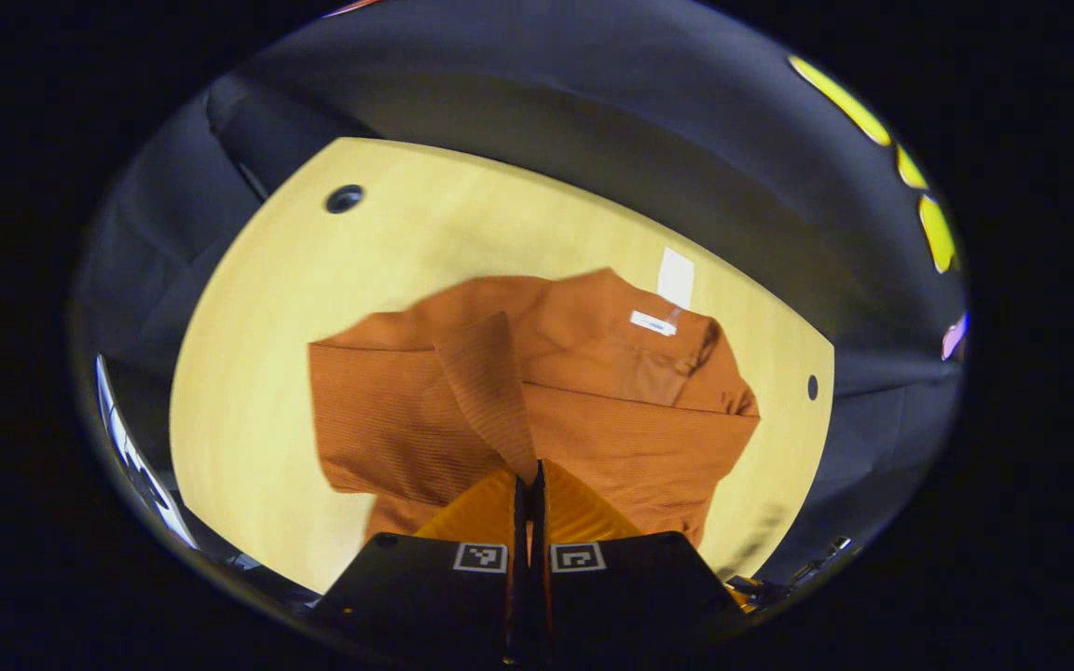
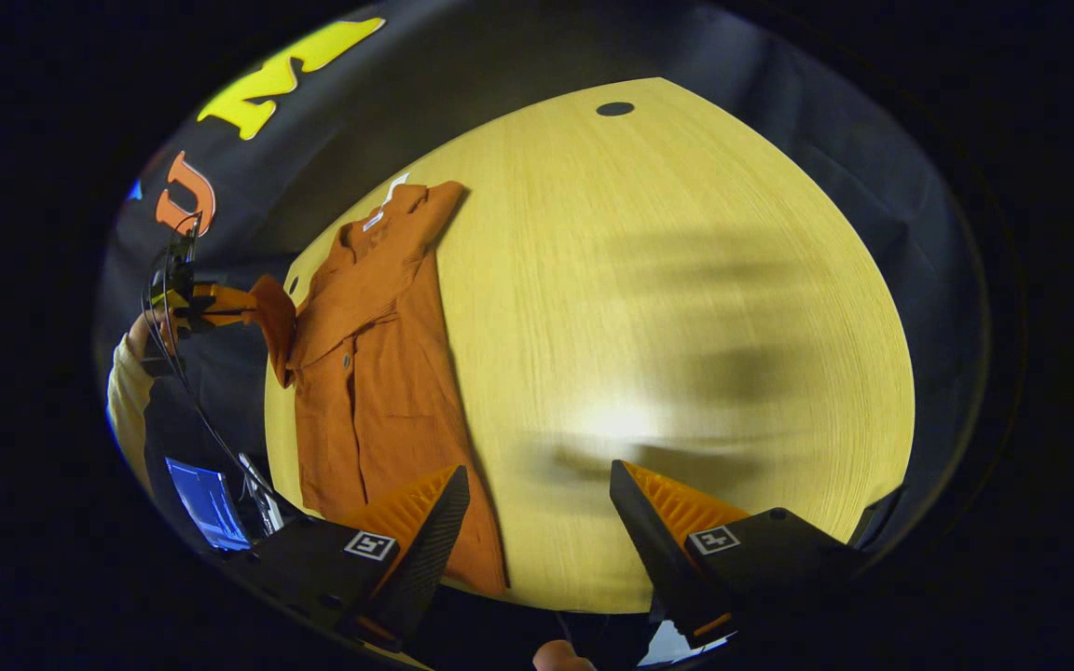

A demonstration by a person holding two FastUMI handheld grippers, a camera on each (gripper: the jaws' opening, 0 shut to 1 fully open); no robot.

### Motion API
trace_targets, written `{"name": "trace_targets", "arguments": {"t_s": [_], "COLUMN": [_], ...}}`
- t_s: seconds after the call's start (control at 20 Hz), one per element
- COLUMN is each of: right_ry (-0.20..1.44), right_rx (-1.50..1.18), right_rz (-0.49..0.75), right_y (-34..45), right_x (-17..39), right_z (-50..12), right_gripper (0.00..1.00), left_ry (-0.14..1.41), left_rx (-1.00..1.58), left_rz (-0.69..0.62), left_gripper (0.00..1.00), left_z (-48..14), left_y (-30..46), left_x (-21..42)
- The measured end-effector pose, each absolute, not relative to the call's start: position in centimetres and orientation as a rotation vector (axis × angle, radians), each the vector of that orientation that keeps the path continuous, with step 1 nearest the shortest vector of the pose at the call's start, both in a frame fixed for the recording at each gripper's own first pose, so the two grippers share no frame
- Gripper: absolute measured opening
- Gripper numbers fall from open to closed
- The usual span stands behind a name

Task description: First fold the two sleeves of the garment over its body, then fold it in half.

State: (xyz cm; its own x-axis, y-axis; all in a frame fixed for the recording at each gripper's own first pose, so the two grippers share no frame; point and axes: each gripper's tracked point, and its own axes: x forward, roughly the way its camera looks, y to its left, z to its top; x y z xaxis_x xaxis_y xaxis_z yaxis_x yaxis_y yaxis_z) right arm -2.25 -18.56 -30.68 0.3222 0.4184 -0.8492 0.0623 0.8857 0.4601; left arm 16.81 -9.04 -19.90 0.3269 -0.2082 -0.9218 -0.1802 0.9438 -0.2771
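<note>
Left tongs [image 1: 530,485]: fingers drawn together with hardly a gap, clenched on the tip of one sleeve [image 1: 488,391] of the orange shirt [image 1: 630,419]. In the left gripper view the sleeve rises off the body of the garment as a ribbed strip and narrows into the pinch. The right gripper view shows the same tongs far off [image 2: 240,303] at the worktop's left edge, carried by a hand [image 2: 141,340] in a pale sleeve, with the orange cloth pulled out past the edge.

Right tongs [image 2: 537,503]: spread wide, released, holding nothing. One finger hangs over the shirt's hem [image 2: 481,550], whether touching it I cannot tell; the other hangs over bare wood.

Shirt: lies lengthwise along the left side of the worktop [image 2: 686,280] in the right gripper view, collar at the far end, hem at the near edge, a button placket running down the middle. A white collar label [image 1: 653,322] shows in the left gripper view.

Edges and room: the shirt's long left side runs close to the worktop's edge. To its right the pale wood lies open across the greater part of the worktop. A round cable hole [image 2: 614,108] sits at the far edge, well apart from the garment. A lit blue screen [image 2: 206,503] stands below the near left edge.
</note>
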Motion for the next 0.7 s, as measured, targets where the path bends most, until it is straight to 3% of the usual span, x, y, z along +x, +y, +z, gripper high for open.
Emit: {"name": "trace_targets", "arguments": {"t_s": [0.2, 0.25, 0.4, 0.7], "right_ry": [1.216, 1.207, 1.206, 1.196], "right_rx": [0.519, 0.539, 0.578, 0.611], "right_rz": [0.185, 0.17, 0.142, 0.092], "right_y": [-20.7, -20.9, -21.7, -23.9], "right_x": [-2.3, -2.3, -3.0, -3.9], "right_z": [-31.4, -31.5, -32.0, -32.7], "right_gripper": [0.98, 0.94, 0.98, 0.98], "left_ry": [1.28, 1.288, 1.311, 1.366], "left_rx": [-0.262, -0.256, -0.248, -0.166], "left_rz": [-0.093, -0.104, -0.152, -0.171], "left_gripper": [0.03, 0.03, 0.03, 0.03], "left_z": [-20.6, -20.7, -20.6, -19.5], "left_y": [-16.3, -18.0, -23.0, -27.2], "left_x": [17.6, 17.7, 18.0, 17.9]}}
